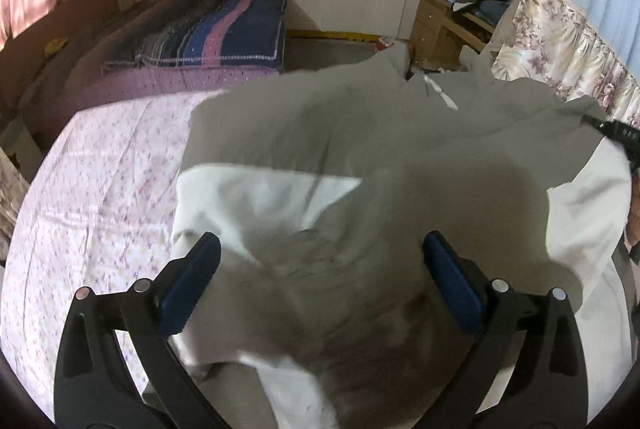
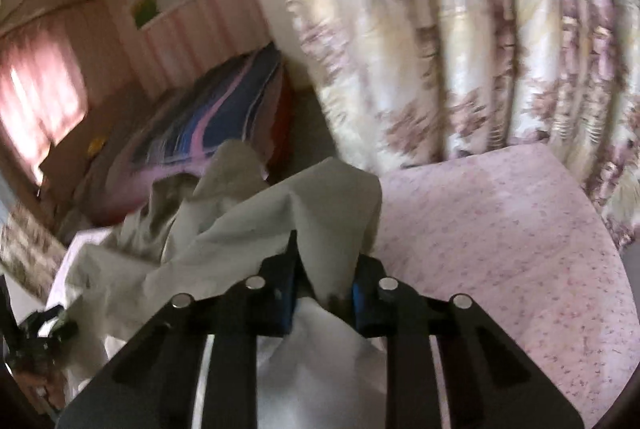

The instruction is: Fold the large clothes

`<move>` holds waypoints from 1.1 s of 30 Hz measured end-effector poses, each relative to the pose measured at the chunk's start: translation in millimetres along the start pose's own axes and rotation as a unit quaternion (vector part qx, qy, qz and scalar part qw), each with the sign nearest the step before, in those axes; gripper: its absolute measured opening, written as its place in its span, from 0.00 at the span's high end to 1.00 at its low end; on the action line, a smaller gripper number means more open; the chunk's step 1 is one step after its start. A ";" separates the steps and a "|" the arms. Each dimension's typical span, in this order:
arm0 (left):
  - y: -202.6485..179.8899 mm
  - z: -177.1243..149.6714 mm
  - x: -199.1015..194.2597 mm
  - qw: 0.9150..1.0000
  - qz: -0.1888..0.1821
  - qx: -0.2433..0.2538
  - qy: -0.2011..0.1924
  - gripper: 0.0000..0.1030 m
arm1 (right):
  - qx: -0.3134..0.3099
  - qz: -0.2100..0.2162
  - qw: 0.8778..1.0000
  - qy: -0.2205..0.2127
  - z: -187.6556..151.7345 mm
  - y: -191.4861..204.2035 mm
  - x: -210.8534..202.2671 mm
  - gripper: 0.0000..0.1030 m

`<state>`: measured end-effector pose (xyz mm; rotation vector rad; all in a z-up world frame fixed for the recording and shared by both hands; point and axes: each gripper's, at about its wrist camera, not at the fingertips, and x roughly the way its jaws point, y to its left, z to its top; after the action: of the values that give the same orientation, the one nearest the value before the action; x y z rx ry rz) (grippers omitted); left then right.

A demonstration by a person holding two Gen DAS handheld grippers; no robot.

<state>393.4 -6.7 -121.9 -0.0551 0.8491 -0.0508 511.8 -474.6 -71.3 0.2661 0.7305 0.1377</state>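
Two tongs: left tongs (image 1: 320,257) spread wide (over the garment (image 1: 360,133)), right tongs (image 2: 324,293) clamped on it.

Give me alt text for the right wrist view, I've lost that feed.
The right hand-held gripper is shut on a bunched fold of the grey garment, lifting it above the bed's pink floral sheet. A floral curtain hangs behind, and a striped blanket lies at the left.
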 end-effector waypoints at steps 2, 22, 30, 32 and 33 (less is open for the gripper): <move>-8.0 6.0 4.2 1.000 0.001 0.005 0.004 0.03 | -0.010 -0.018 0.999 0.051 -3.9 -2.6 16.7 0.61; -46.3 -4.7 11.7 1.000 -0.006 0.004 0.001 0.54 | -0.103 -0.003 0.993 0.062 -92.6 11.3 -52.1 0.72; -29.2 33.3 -47.1 0.992 0.072 0.016 -0.100 0.60 | -0.154 0.005 0.986 0.061 -90.8 60.9 -74.7 0.63; -21.2 38.2 -41.9 0.992 0.090 0.014 -0.086 0.59 | -0.156 -0.024 0.984 0.086 -99.7 61.5 -60.6 0.49; -15.3 36.1 -29.3 0.994 0.091 0.013 -0.061 0.55 | -0.156 -0.039 0.982 0.096 -105.5 60.0 -52.4 0.32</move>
<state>400.8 -18.9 -75.1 0.0439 0.7279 0.1118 400.1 -408.2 -95.8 -0.0766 0.8965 0.2031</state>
